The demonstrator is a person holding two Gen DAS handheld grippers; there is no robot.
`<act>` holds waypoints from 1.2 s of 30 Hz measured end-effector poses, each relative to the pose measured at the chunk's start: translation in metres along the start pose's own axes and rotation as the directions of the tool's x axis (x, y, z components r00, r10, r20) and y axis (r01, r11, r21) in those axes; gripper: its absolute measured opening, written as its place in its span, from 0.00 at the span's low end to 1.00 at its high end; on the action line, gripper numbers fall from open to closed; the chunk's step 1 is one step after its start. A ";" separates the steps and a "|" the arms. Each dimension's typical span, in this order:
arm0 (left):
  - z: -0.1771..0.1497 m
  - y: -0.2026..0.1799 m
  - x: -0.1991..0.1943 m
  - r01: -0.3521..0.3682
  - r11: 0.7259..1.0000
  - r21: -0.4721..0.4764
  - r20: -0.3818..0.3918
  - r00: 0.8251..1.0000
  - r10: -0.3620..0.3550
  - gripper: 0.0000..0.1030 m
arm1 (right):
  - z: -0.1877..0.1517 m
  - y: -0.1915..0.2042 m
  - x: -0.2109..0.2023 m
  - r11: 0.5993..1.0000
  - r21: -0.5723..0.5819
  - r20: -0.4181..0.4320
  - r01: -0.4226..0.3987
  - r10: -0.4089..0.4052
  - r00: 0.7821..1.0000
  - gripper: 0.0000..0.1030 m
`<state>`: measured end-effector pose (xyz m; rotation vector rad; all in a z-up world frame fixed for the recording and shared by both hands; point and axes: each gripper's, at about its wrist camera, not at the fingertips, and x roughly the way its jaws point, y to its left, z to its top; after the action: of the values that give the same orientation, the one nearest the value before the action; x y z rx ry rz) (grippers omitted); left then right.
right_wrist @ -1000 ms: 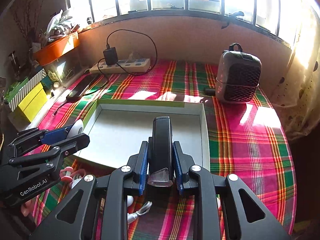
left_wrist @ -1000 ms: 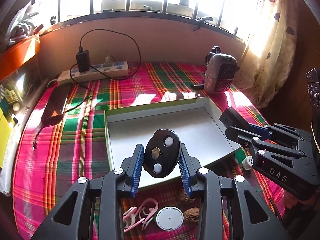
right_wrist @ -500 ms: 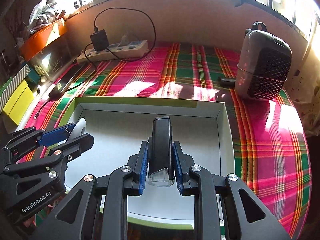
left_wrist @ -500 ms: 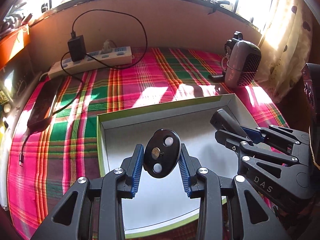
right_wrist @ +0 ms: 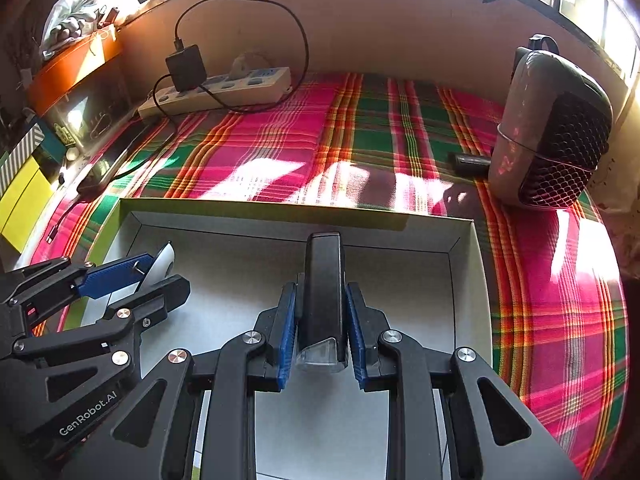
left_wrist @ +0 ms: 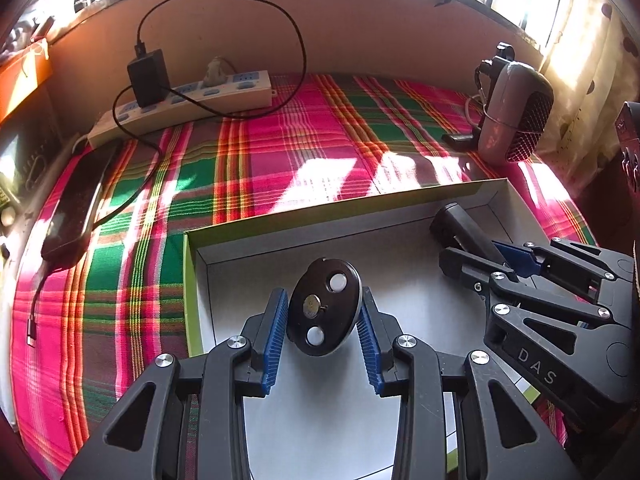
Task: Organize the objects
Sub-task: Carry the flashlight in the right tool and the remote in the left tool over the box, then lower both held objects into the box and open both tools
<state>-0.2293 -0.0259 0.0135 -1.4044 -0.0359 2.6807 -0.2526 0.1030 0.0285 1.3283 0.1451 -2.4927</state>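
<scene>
Black disc and black bar above tray.

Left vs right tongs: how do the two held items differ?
The left tongs grip a round black disc with two white dots and a metal centre; the right tongs grip a long, narrow black bar with a clear end. The disc shows its flat face; the bar points forward. Both are dark and held over the white tray.

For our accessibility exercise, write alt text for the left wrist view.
The left tool grips a dark round disc above an open white box with a green rim. At right, the right tool holds a black bar over the same box, on a plaid tablecloth.
</scene>
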 end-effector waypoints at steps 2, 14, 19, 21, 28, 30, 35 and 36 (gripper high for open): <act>0.000 -0.001 0.001 -0.009 1.000 0.003 -0.002 1.000 0.009 0.32 | 0.000 0.000 0.001 1.000 -0.001 -0.004 0.003 -0.003 1.000 0.24; 0.001 -0.001 0.001 -0.020 1.000 0.009 -0.014 1.000 0.020 0.32 | -0.001 0.000 0.003 1.000 0.005 -0.001 0.000 0.000 1.000 0.24; 0.001 -0.002 0.001 -0.021 1.000 0.009 -0.016 1.000 0.021 0.32 | -0.001 0.000 0.002 1.000 0.011 0.000 0.006 -0.006 1.000 0.25; 0.000 -0.002 0.001 -0.020 1.000 0.008 -0.017 1.000 0.020 0.32 | -0.001 0.000 0.002 1.000 0.013 0.000 0.008 -0.008 1.000 0.28; -0.002 -0.003 -0.006 -0.007 1.000 0.007 0.002 1.000 0.007 0.32 | -0.002 0.000 -0.005 0.999 0.031 0.015 0.012 -0.012 1.000 0.45; -0.003 -0.005 -0.011 -0.012 1.000 0.014 0.013 1.000 0.012 0.32 | -0.003 0.000 -0.009 0.999 0.033 0.021 0.013 -0.013 1.000 0.45; -0.006 -0.007 -0.024 -0.014 1.000 0.012 0.031 0.999 0.013 0.32 | -0.006 0.002 -0.020 0.999 0.033 0.039 0.015 -0.017 0.999 0.46; -0.007 -0.007 -0.028 -0.012 1.000 0.009 0.036 0.999 0.012 0.32 | -0.006 0.003 -0.023 0.999 0.034 0.044 0.016 -0.017 0.999 0.46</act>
<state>-0.2075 -0.0218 0.0327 -1.3583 -0.0177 2.7122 -0.2347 0.1069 0.0441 1.2881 0.1050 -2.5471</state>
